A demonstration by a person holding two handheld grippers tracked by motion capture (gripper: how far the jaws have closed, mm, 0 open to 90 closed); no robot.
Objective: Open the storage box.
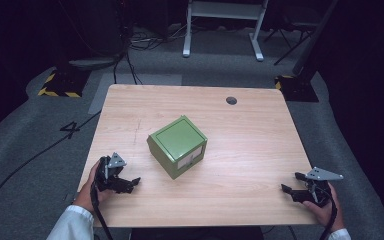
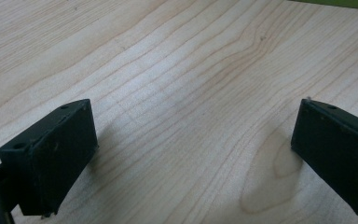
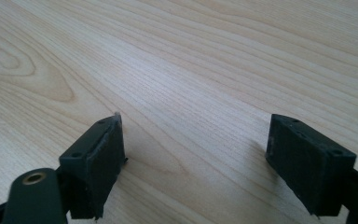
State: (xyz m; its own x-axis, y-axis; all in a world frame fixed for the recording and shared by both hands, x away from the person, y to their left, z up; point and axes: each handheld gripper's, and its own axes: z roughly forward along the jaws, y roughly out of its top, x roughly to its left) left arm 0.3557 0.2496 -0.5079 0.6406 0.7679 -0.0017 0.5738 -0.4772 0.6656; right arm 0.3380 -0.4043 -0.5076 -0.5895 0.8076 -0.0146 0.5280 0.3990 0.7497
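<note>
Green box (image 1: 177, 146): it sits on the bench (image 1: 250, 150), ahead of both sets of jaws and between them, closer to the left ones. Nothing touches it.
Left gripper (image 1: 130, 184): near the front edge of the bench, jaws wide open, only bare wood between them.
Right gripper (image 1: 291, 189): near the front edge too, well apart from the box, jaws wide open and holding nothing.
Step now: I think it is the start, with both hands waiting before the reach.
Next move: both grippers likely must go forward and inward to the box sides.
Far off: a small dark hole (image 1: 231, 100) past the box.
</note>
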